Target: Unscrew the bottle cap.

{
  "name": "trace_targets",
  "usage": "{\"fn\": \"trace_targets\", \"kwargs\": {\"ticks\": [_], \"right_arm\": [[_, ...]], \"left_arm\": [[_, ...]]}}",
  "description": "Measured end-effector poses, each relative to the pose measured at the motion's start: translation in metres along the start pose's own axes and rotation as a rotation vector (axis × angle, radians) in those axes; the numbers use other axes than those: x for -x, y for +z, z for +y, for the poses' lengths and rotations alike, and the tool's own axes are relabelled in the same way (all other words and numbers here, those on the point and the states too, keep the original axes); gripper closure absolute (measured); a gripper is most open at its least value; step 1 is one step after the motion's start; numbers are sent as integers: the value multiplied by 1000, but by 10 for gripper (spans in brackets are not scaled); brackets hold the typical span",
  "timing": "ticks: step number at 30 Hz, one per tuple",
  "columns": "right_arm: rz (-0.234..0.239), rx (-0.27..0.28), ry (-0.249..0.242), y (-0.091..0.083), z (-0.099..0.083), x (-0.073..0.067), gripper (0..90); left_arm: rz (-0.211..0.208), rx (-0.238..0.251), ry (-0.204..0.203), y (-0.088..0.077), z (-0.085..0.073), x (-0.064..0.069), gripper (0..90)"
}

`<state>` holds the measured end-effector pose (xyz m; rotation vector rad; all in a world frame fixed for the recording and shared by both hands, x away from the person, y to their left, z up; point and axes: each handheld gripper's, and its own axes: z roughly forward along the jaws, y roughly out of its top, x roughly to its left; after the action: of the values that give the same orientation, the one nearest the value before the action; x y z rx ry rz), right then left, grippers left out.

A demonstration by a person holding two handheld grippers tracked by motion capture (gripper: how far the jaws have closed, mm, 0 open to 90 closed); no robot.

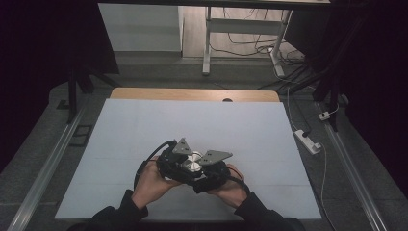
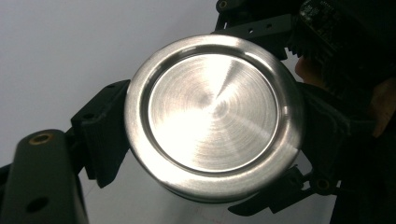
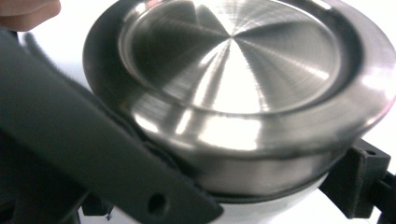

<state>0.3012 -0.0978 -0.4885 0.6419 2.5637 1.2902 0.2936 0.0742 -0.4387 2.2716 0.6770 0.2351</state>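
Both tools grip one round brushed-steel lidded container (image 1: 193, 162).
Left tool (image 2: 205, 140) and right tool (image 3: 261, 186) each clamp its sides, above the white surface (image 1: 144, 130).

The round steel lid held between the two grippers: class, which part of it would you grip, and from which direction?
Grip the steel lid across its rounded outer rim, jaws closing from opposite sides, level with its face. The top is a smooth shallow dish with no knob, so the edge looks like the only purchase. The left gripper and right gripper flank it that way.
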Motion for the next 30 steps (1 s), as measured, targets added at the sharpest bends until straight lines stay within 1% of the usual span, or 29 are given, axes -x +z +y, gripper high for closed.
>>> {"fn": "trace_targets", "kwargs": {"ticks": [2, 3, 5, 6, 7, 9, 11, 13, 15, 16, 17, 18, 19, 20, 22, 24, 25, 26, 27, 30], "right_arm": [[4, 5, 0, -1, 0, 0, 145], [8, 6, 0, -1, 1, 0, 145], [19, 12, -3, -2, 1, 1, 145], [24, 13, -5, -2, 1, 1, 145], [33, 14, -7, -2, 0, 1, 145], [54, 16, -13, -3, 0, 1, 145], [82, 19, -23, -3, 1, -1, 145], [110, 20, -44, -3, 1, -3, 145], [135, 23, -60, -2, 2, -7, 145], [148, 23, -68, -2, 2, -9, 145], [156, 24, -79, -2, 2, -10, 145], [161, 22, -82, -2, 2, -12, 145], [164, 22, -90, -1, 2, -12, 145], [164, 22, -90, -1, 2, -12, 145], [156, 19, -93, -1, 2, -13, 145], [142, 19, -81, -2, 2, -11, 145], [142, 19, -81, -2, 2, -11, 145], [135, 19, -77, -2, 2, -11, 145], [113, 17, -67, -2, 2, -10, 145], [89, 10, -52, -1, 2, -8, 145]], "left_arm": [[-44, 17, 6, -2, -1, -4, 135], [-63, 27, 18, -4, -1, -6, 107], [-75, 39, 49, -9, -1, -9, 78], [-79, 36, 84, -12, -2, -10, 68], [-90, 39, 105, -15, -2, -11, 60], [-149, 35, 158, -18, -4, -14, 61], [-167, 13, 198, -20, -6, -15, 56], [-201, 1, 246, -21, -8, -16, 65], [-223, -7, 258, -20, -9, -17, 75], [-223, -7, 258, -20, -9, -17, 85], [-229, -7, 266, -19, -10, -17, 104], [-229, -9, 265, -18, -10, -17, 130], [-244, -8, 267, -18, -11, -17, 156], [-244, -8, 267, -18, -11, -17, 178], [-221, -2, 259, -17, -11, -16, 182], [-192, 4, 241, -17, -10, -15, 184], [-192, 4, 241, -17, -10, -15, 184], [-179, 4, 231, -17, -9, -15, 184], [-151, 1, 217, -16, -7, -13, 185], [-107, -7, 183, -15, -4, -10, 186]]}}
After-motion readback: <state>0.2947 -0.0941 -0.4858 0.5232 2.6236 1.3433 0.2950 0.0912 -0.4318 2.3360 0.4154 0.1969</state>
